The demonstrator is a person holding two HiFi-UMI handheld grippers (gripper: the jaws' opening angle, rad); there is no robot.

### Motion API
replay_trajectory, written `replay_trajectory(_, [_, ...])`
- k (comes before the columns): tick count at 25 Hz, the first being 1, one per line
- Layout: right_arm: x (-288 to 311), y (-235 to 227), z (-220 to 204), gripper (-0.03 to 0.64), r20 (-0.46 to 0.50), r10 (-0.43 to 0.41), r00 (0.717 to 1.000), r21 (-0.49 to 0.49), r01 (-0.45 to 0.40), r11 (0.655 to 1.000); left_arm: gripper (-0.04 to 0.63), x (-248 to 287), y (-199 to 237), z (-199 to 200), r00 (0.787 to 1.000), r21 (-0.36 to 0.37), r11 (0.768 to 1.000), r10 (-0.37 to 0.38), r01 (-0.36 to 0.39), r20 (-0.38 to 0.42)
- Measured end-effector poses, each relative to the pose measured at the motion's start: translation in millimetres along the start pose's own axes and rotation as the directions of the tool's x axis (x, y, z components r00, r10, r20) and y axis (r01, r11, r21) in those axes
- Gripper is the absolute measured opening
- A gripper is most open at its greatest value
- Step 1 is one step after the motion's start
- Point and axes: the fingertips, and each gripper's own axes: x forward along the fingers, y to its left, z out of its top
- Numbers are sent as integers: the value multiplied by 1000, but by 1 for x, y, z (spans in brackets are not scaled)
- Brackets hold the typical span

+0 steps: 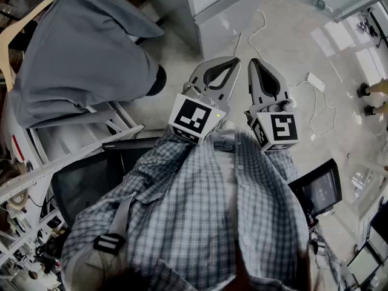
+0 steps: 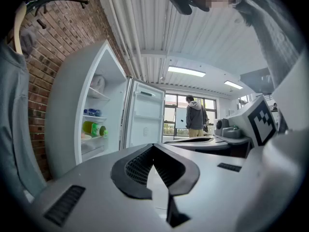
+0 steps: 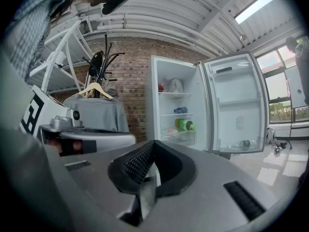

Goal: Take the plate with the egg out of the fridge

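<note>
The white fridge (image 3: 176,105) stands open some way ahead, its door (image 3: 236,110) swung right. On a middle shelf lies a pale plate (image 3: 170,131) with something small on it; whether that is the egg is too small to tell. The left gripper view shows the same plate (image 2: 86,136). My left gripper (image 1: 235,59) and right gripper (image 1: 253,61) are held side by side near my chest, pointing toward the fridge (image 1: 224,5). Both are shut with nothing between the jaws, as the left gripper (image 2: 153,145) and right gripper (image 3: 154,142) each show in their own view.
A green bottle (image 3: 183,125) lies beside the plate, and a blue item (image 3: 179,110) sits one shelf up. A grey jacket (image 1: 79,59) hangs on a rack at my left. A white cable (image 1: 315,96) trails over the floor. A person in a hoodie (image 2: 195,115) stands by the windows.
</note>
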Motion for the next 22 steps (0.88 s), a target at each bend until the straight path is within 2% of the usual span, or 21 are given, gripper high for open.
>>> replay_trajectory(9, [4, 3, 0, 6, -14, -10, 1000, 10, 10, 1000, 6, -1, 7, 0, 1000, -7, 1000, 5, -5, 13])
replay_trajectory(14, [8, 11, 2, 6, -13, 6, 1000, -44, -7, 999, 6, -2, 12, 0, 1000, -10, 1000, 9, -8, 12])
replay_trajectory(22, [22, 15, 0, 6, -21, -9, 1000, -26, 9, 1000, 6, -8, 31, -2, 1000, -20, 1000, 18, -18, 17])
